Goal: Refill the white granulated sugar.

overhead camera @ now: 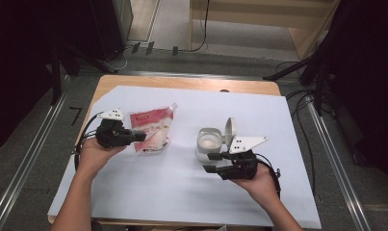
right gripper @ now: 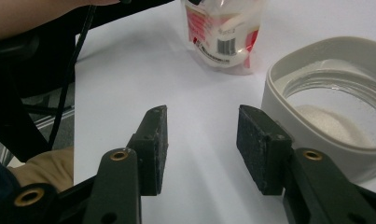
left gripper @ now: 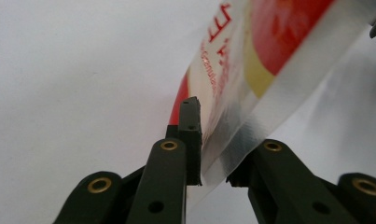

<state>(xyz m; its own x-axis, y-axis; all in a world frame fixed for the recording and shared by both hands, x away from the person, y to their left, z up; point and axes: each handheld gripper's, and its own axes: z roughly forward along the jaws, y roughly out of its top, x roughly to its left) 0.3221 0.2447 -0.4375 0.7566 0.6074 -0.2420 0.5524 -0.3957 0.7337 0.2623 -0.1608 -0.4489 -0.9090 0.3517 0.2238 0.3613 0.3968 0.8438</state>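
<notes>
High view: a red-and-clear plastic refill pouch with an angled spout corner [overhead camera: 152,129] stands at the left of the white sheet covering the surface [overhead camera: 148,192]. The left gripper [overhead camera: 139,136] meets the pouch at its left edge, mid-height. To the right, well apart from the pouch, sits a squat clear jar with a grey square collar and flipped-up lid [overhead camera: 210,141], white granules inside. The right gripper [overhead camera: 211,161] lies just near of the jar, jaws pointing left across its near side.

Left gripper view: jaws drawn in on the pouch [left gripper: 251,70]; the crimped clear side seam runs down between them. The left pad lies flat against the film, while the far pad is mostly hidden behind it, so the grip looks closed but thin, on seam only.

Right gripper view: right gripper [right gripper: 202,140] jaws wide apart, holding nothing. The jar [right gripper: 288,116] rim sits just right of the right jaw, untouched. The pouch [right gripper: 223,32] stands far off, barcode facing the camera.

Judgement: step in hand is lifting the pouch to pour into the jar. Keep the seam grip square and firm, since slick film may slip. Bring the right jaws onto the jar's collar to steady it before tilting. Lead with the spout corner over the opening, tilt slowly.
</notes>
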